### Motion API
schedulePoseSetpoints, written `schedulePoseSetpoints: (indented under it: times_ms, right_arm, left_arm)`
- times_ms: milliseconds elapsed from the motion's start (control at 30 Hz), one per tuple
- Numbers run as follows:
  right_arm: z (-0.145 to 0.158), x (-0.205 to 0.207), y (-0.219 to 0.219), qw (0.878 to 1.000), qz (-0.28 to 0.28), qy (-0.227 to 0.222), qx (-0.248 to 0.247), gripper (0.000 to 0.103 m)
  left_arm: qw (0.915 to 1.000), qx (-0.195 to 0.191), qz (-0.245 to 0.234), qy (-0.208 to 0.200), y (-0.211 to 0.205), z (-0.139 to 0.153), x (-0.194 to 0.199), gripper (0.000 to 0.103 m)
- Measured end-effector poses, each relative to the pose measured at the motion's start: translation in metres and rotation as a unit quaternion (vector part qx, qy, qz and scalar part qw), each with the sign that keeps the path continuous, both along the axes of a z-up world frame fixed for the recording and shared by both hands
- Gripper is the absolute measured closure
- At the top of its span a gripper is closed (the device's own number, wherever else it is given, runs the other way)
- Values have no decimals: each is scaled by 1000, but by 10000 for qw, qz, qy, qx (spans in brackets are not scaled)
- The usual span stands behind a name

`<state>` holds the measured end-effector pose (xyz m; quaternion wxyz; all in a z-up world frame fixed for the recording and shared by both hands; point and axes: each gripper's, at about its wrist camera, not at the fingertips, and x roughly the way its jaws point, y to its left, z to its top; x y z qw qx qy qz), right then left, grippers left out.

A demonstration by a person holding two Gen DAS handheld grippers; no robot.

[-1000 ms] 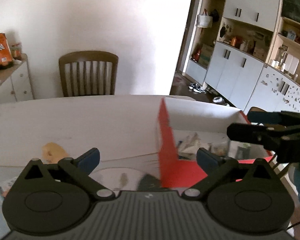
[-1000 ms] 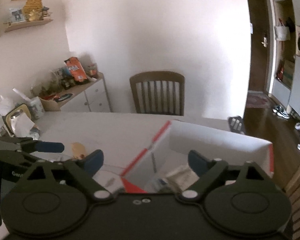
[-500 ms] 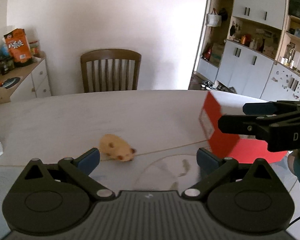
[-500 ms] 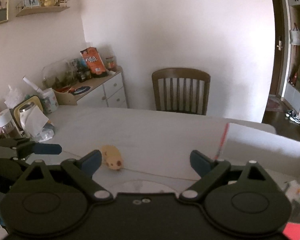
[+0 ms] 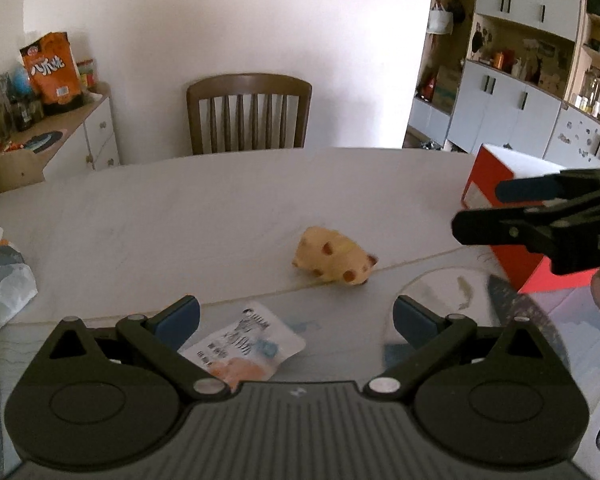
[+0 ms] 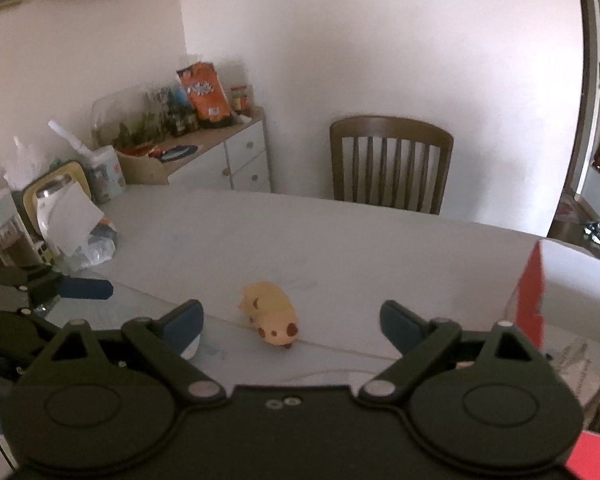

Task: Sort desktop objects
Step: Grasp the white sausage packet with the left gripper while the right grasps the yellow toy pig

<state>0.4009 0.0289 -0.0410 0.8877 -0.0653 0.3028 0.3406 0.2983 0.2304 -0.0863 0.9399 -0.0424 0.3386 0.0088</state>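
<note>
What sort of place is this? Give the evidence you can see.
Most likely a home dining room: a wooden slat-back chair at a white table, a sideboard of snack bags, and built-in cabinets.

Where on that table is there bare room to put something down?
The widest bare stretch lies between the yellow toy hamster and the wooden chair. The left edge is crowded with bags and jars; the red-and-white box fills the right, and a snack packet lies nearest.
</note>
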Motion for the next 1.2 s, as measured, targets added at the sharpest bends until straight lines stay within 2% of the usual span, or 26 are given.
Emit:
schedulePoseSetpoints:
  times_ms: [333, 833, 1000, 1200]
  right_arm:
    - [-37, 15, 47, 9997, 100, 86, -200, 8]
    - [-66, 36, 78, 9987, 171, 166, -455, 8]
    - [-73, 41, 85, 9984, 168, 191, -496, 8]
    - [-80, 45, 93, 9979, 228, 201, -580, 9]
  left_arm:
    - [9997, -137, -133, 172, 31, -39, 16, 0]
    - [9987, -287, -221, 357, 47, -75, 32, 0]
    - [9991, -118, -285, 275, 45, -79, 31, 0]
    - [9981, 351, -442, 244, 33, -85, 27, 0]
